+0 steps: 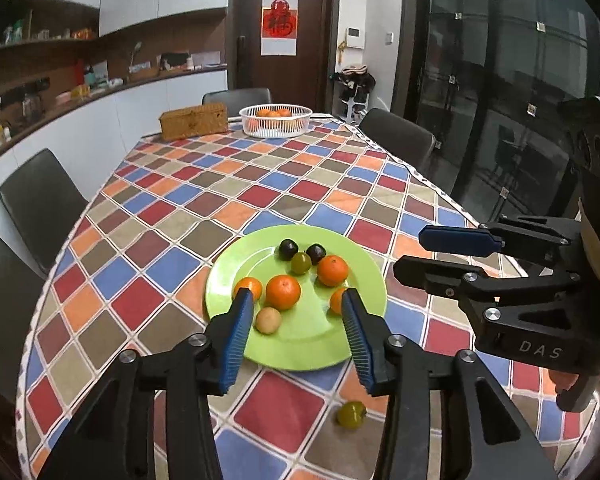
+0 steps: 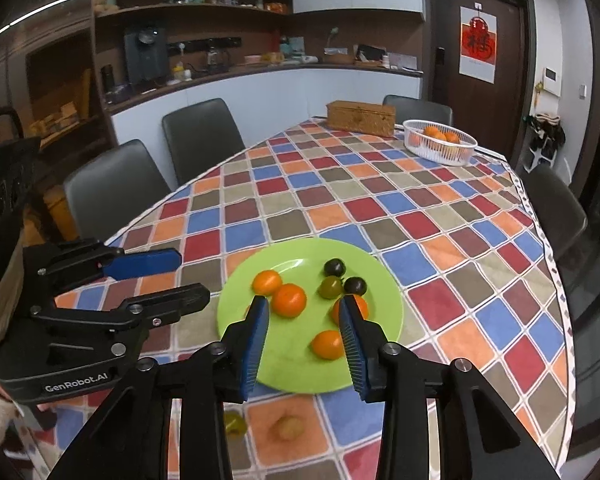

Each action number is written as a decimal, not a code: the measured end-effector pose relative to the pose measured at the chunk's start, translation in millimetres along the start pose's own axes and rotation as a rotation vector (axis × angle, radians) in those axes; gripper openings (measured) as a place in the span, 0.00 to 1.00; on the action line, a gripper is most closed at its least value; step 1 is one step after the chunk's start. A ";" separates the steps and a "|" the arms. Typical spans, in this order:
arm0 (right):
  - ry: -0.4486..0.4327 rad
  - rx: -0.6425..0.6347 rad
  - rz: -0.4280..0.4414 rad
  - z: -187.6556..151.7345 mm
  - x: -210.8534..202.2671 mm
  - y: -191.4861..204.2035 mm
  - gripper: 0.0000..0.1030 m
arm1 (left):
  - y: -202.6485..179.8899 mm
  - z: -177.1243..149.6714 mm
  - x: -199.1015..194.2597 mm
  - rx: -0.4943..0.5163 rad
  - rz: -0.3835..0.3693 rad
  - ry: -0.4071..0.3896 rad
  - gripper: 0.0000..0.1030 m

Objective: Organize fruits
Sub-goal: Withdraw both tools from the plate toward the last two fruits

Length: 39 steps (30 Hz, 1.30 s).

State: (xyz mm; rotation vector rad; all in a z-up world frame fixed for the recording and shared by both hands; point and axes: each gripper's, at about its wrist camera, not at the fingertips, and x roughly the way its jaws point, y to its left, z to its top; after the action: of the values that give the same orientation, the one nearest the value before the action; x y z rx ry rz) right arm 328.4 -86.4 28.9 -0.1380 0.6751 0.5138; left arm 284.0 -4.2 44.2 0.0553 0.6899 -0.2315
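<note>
A green plate (image 1: pixel 300 344) (image 2: pixel 296 368) lies on the checked tablecloth near the front. On it are several oranges (image 1: pixel 283 291) (image 2: pixel 288 299), two dark plums (image 1: pixel 288 249) (image 2: pixel 335 267), a green fruit (image 1: pixel 300 263) (image 2: pixel 331 287) and a tan fruit (image 1: pixel 268 320). A green fruit (image 1: pixel 351 414) (image 2: pixel 235 424) and a tan fruit (image 2: pixel 289 428) lie on the cloth in front of the plate. My left gripper (image 1: pixel 298 300) is open over the plate's near side. My right gripper (image 2: pixel 304 306) is open over the plate; it also shows in the left wrist view (image 1: pixel 416 252).
A white basket (image 1: pixel 276 121) (image 2: pixel 440 142) with oranges and a wicker box (image 1: pixel 193 121) (image 2: pixel 360 118) stand at the table's far end. Dark chairs (image 1: pixel 40 204) (image 2: pixel 116 188) line both long sides. A counter with shelves runs along the left wall.
</note>
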 end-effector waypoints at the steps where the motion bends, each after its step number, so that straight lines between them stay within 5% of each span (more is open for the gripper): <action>1: -0.003 -0.005 0.001 -3.2 -2.7 1.3 0.36 | -2.3 -3.1 -3.7 0.009 0.005 -0.006 0.47; 14: 0.056 -0.098 0.037 -48.6 -10.5 15.0 0.36 | -35.6 -47.5 -17.7 0.119 0.021 -0.019 0.57; 39: 0.253 -0.141 0.103 -103.7 46.7 8.5 0.36 | -50.9 -94.5 40.1 0.201 -0.075 0.157 0.57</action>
State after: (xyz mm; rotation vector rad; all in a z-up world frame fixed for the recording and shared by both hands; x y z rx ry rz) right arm 296.8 -89.4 -80.6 -0.3058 0.8957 0.6501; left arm 243.2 -49.5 -52.8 0.2419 0.8236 -0.3712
